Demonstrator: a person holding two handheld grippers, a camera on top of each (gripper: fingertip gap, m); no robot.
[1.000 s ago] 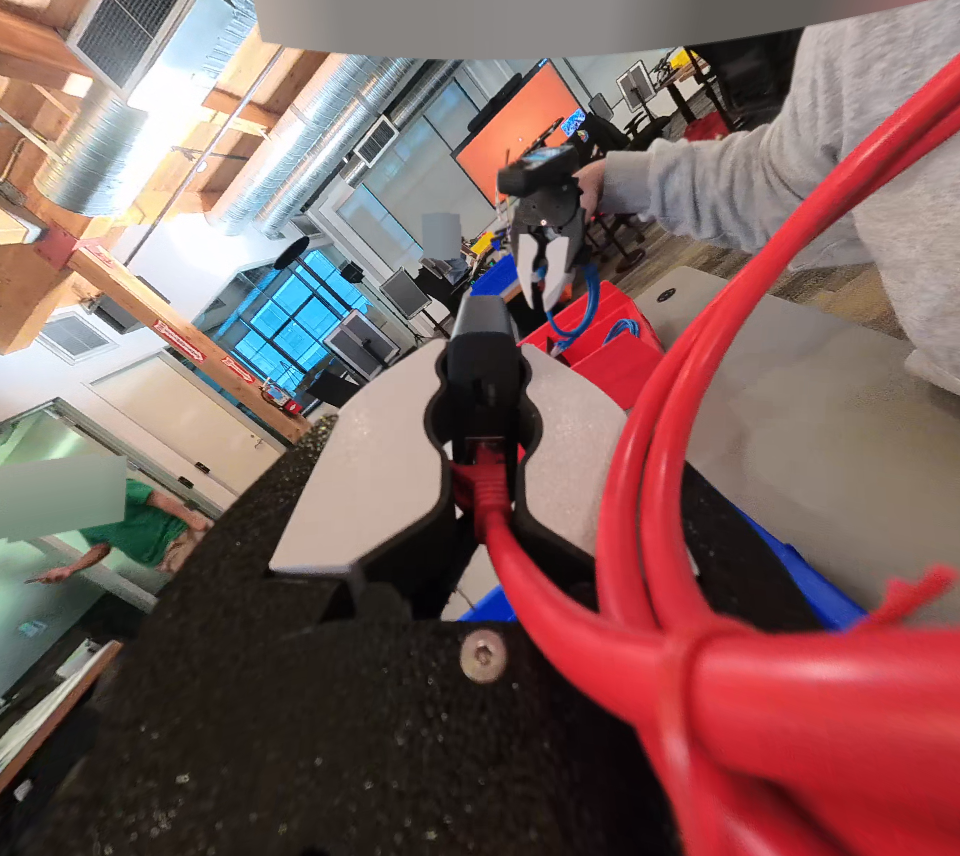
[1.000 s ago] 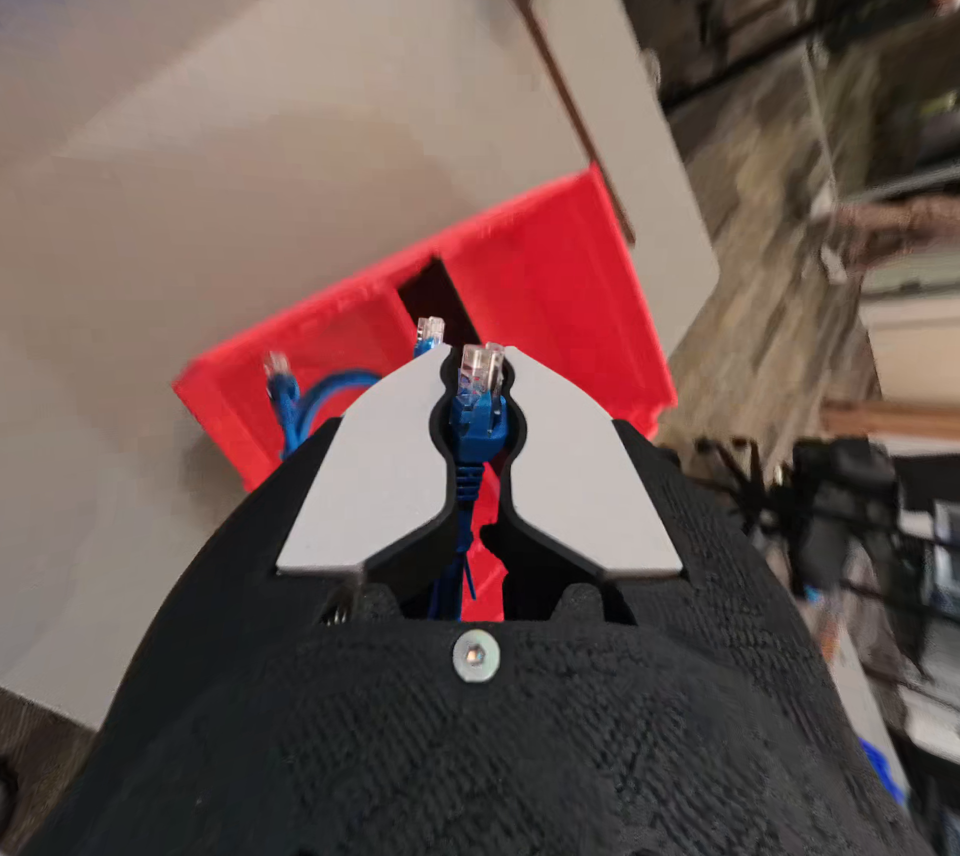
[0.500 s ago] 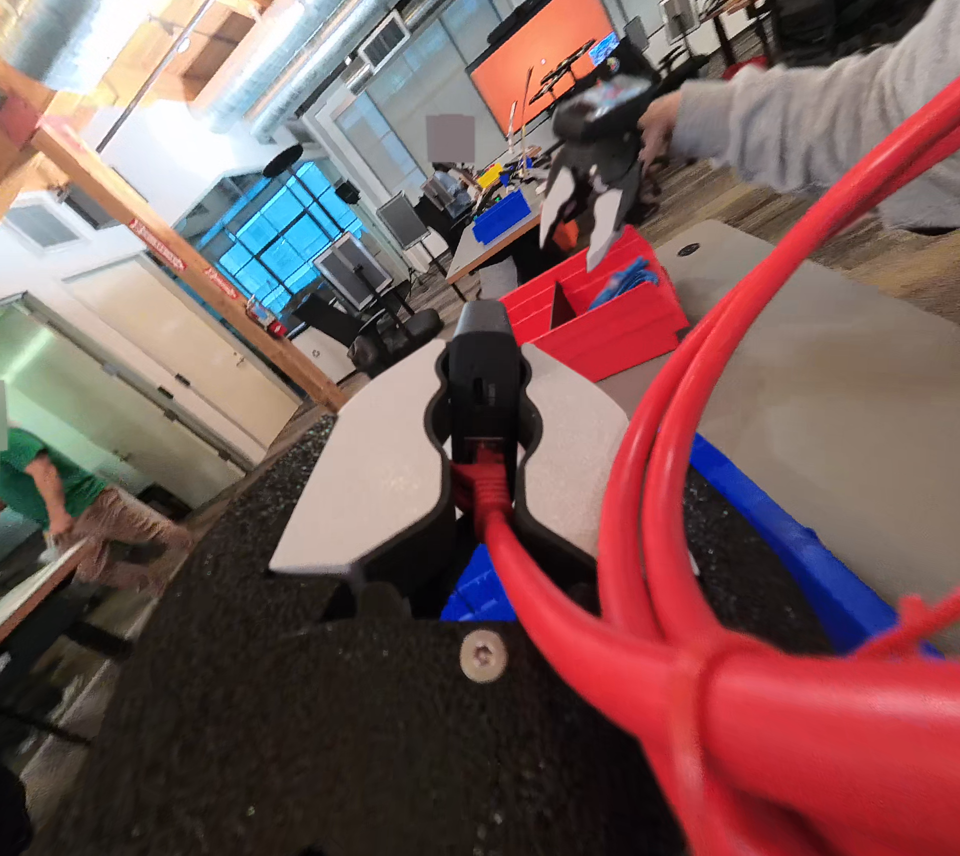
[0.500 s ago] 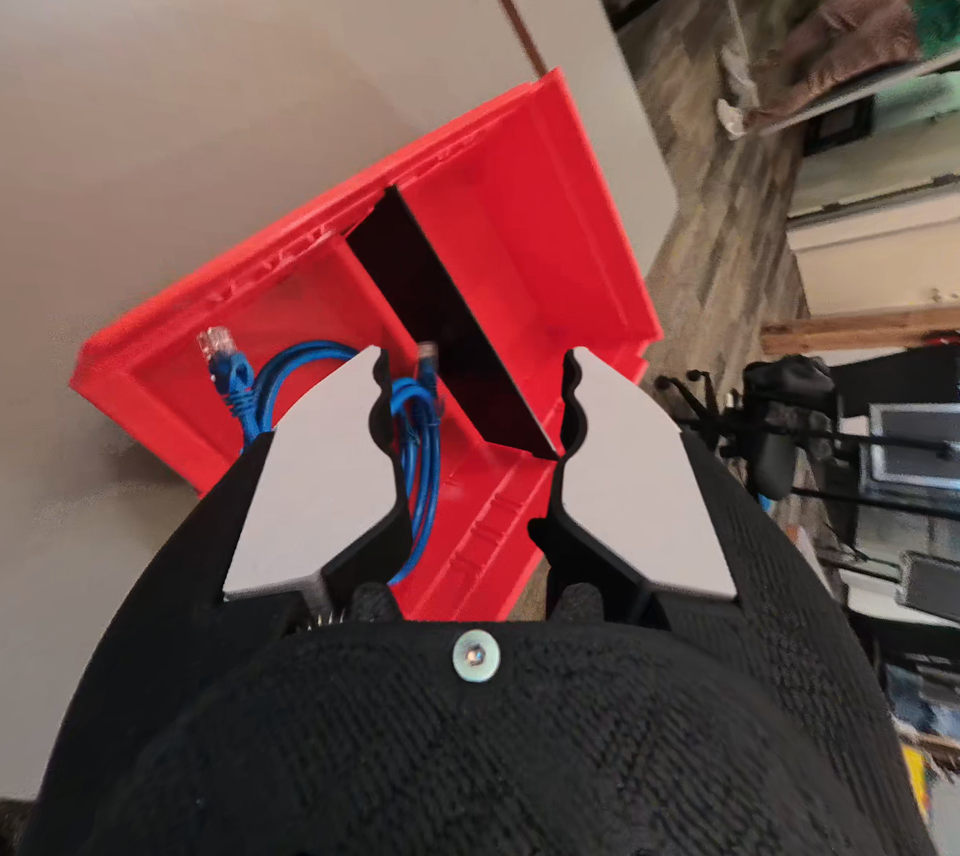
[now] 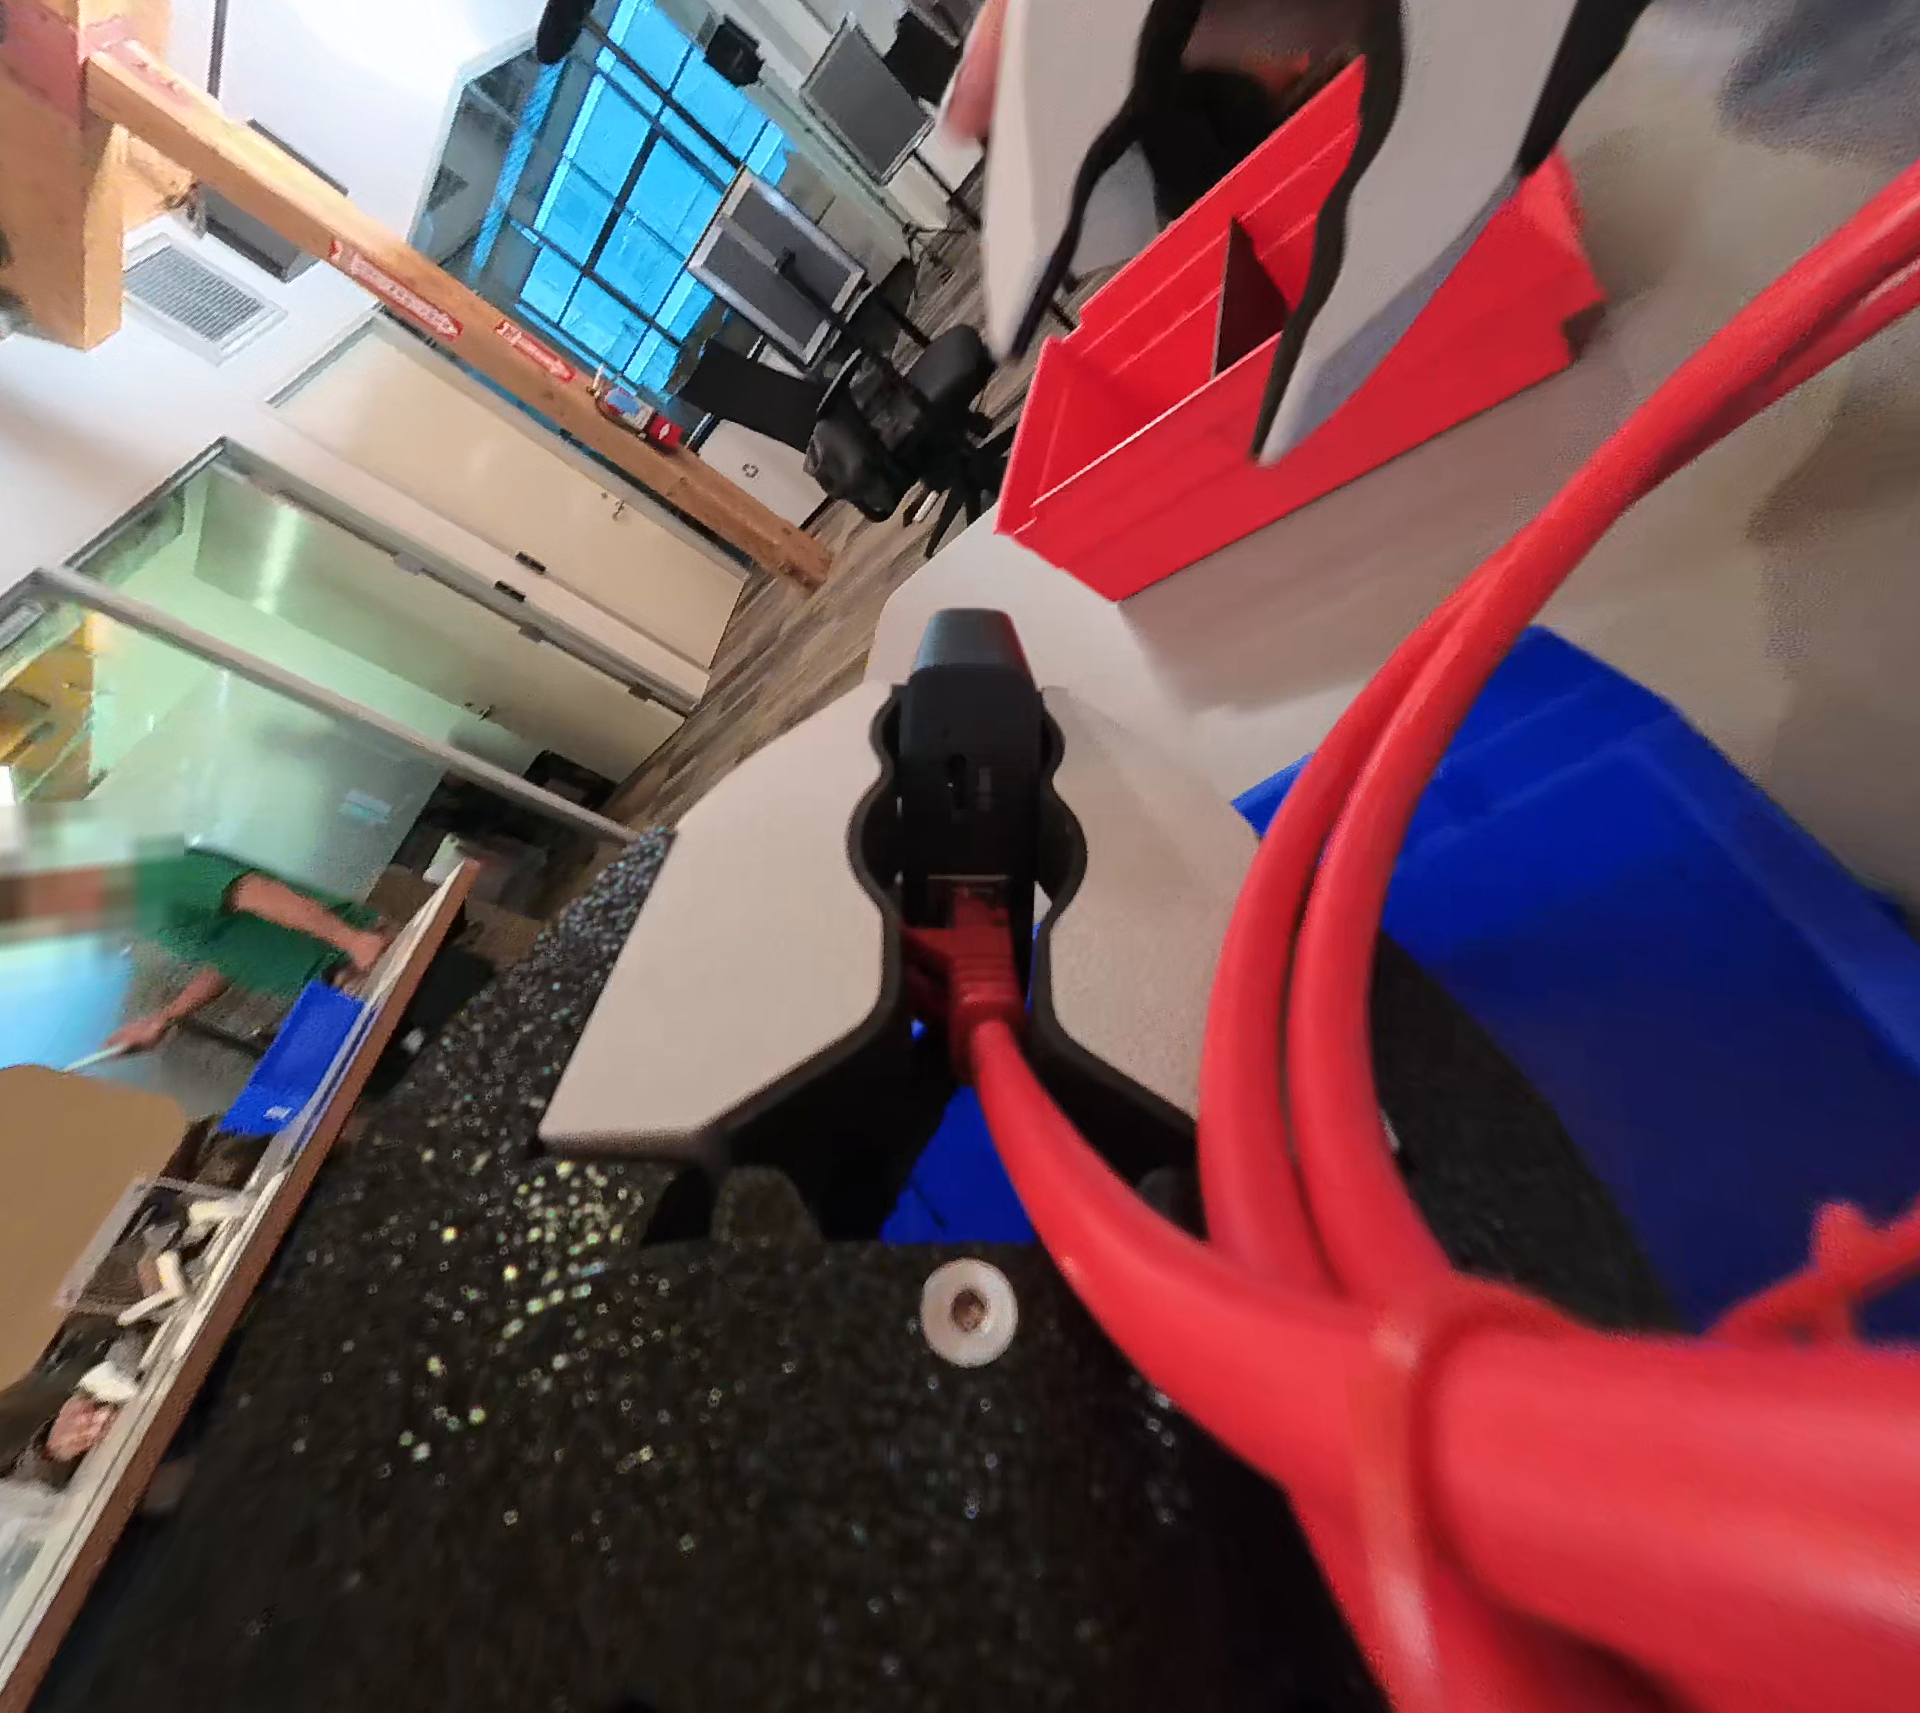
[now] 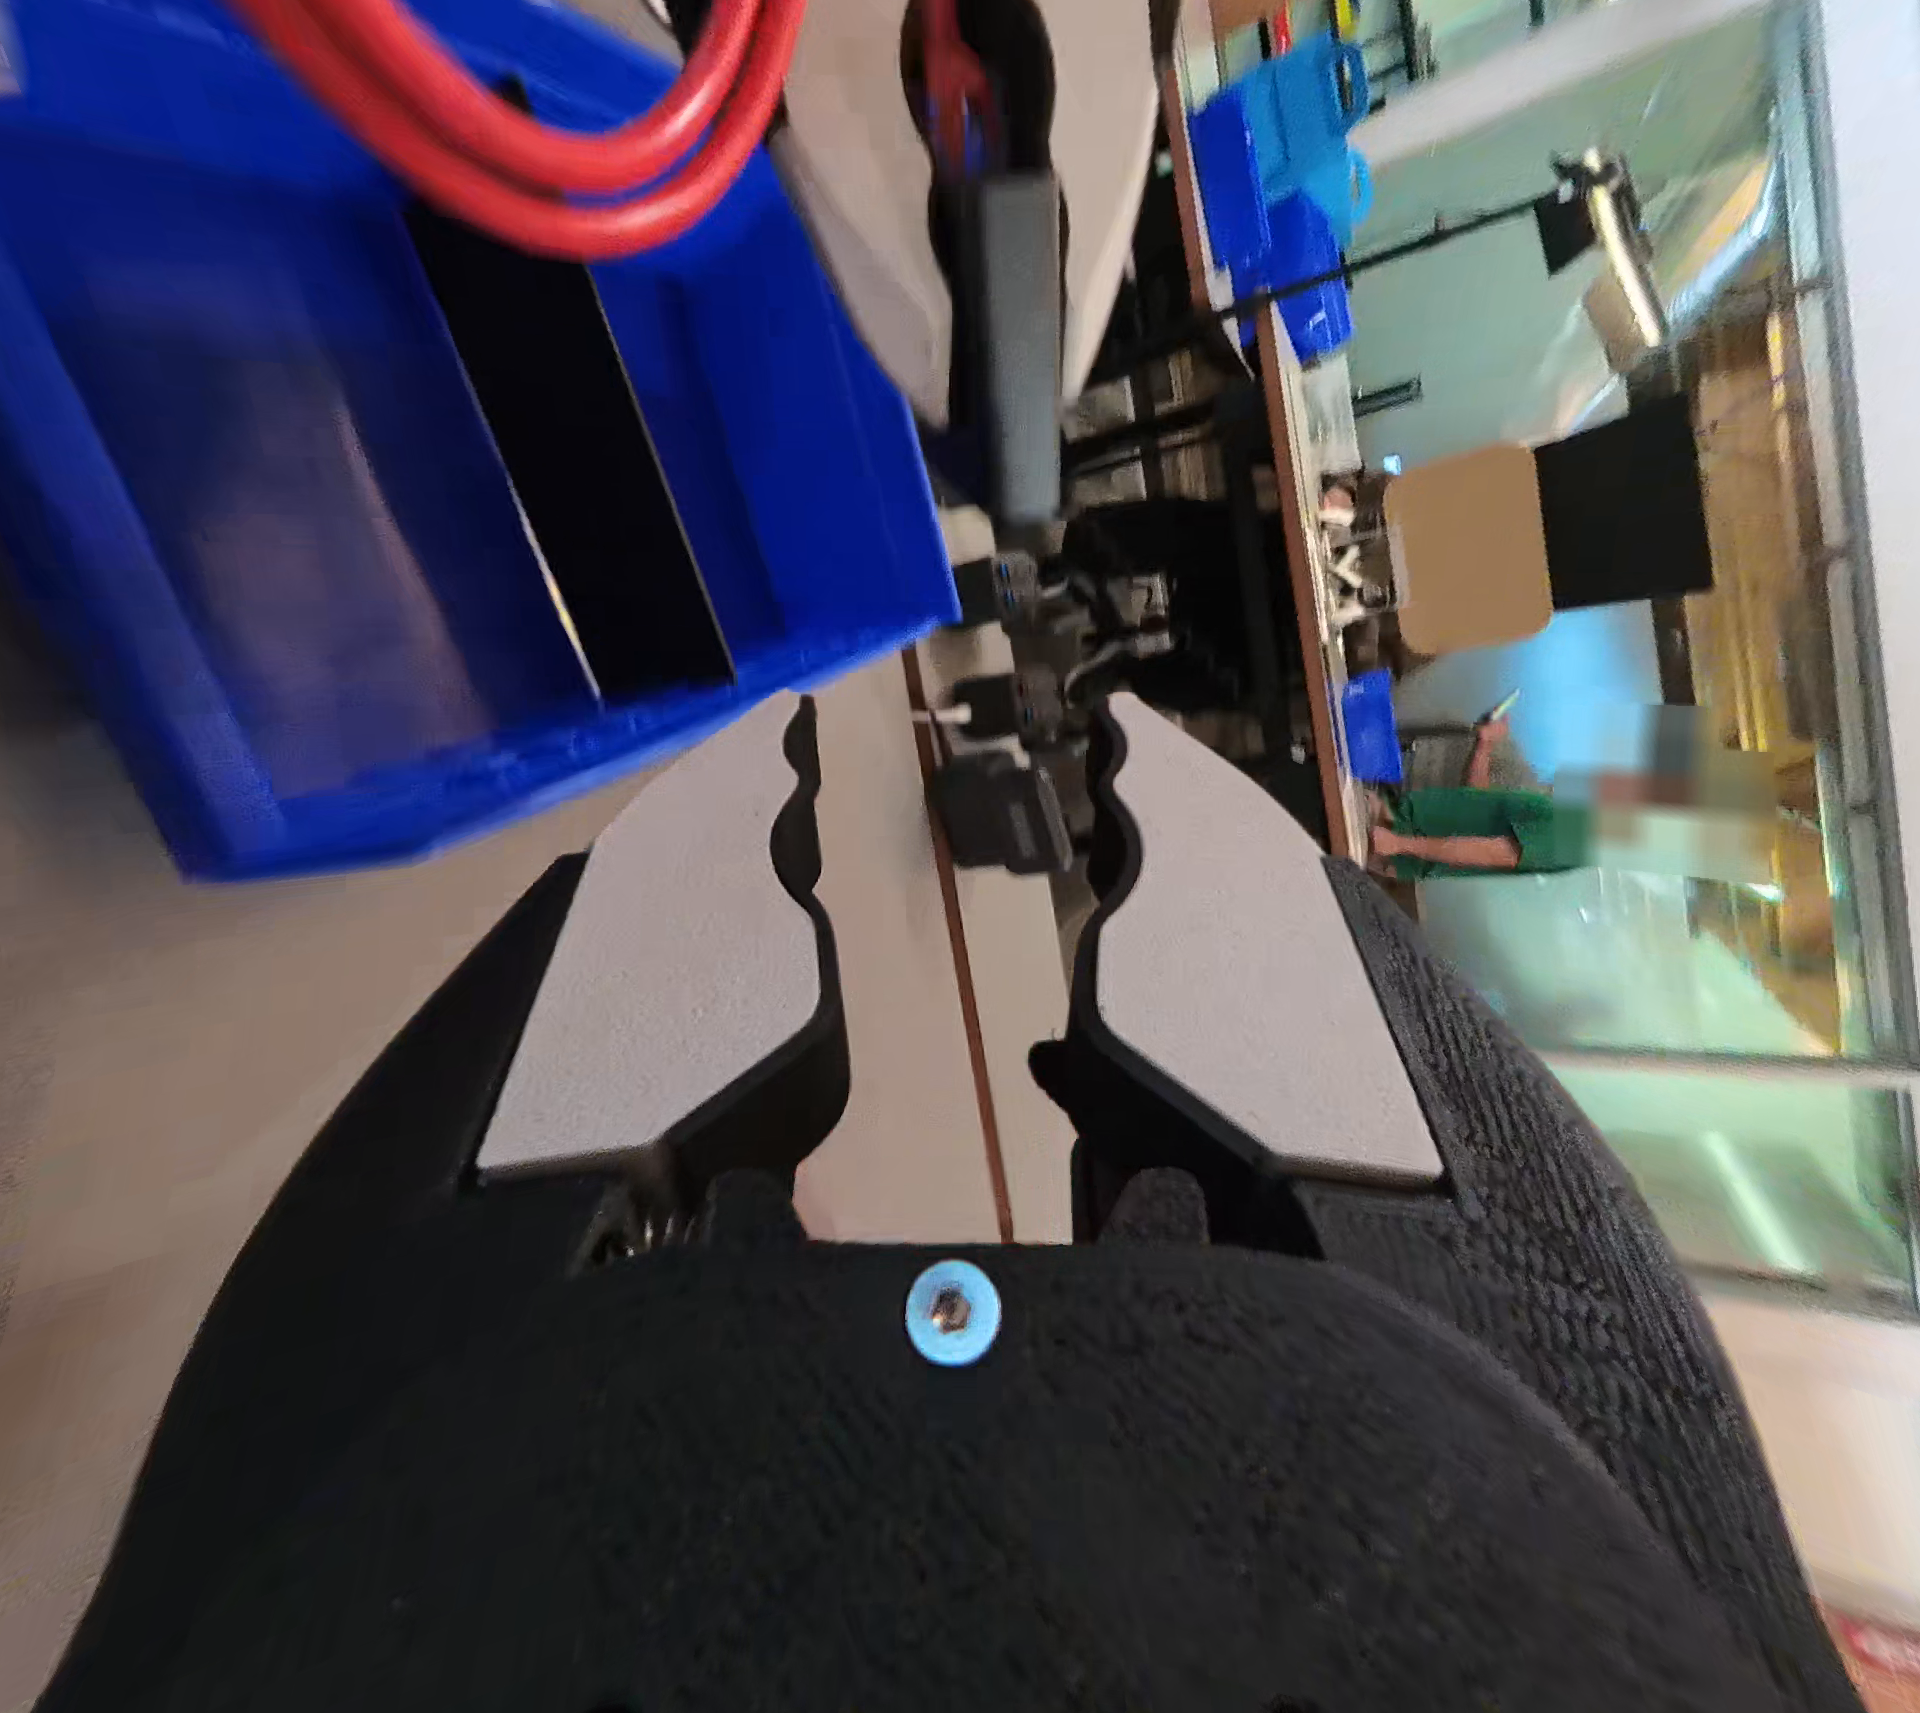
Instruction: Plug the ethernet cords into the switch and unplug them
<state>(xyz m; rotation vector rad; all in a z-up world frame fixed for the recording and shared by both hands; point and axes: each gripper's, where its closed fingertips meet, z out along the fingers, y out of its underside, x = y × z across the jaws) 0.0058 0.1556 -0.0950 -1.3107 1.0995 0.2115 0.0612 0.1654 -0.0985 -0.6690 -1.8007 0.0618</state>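
Your left gripper (image 5: 971, 728) has its fingers pinching a small black plastic coupler (image 5: 971, 707) with the plug of a bundled red round cable (image 5: 1299, 988) seated in it; the glossy loops arc over a blue plastic bin (image 5: 1621, 884) on the pale matte tabletop (image 5: 1299, 614). Your right gripper (image 6: 951, 728) points back at the left one, fingers spread with nothing between them. Motion blur smears the blue bin's black divider (image 6: 571, 468). A red plastic bin (image 5: 1143, 437) sits farther off, partly hidden behind the right gripper's grey-faced, scalloped fingers (image 5: 1070, 53).
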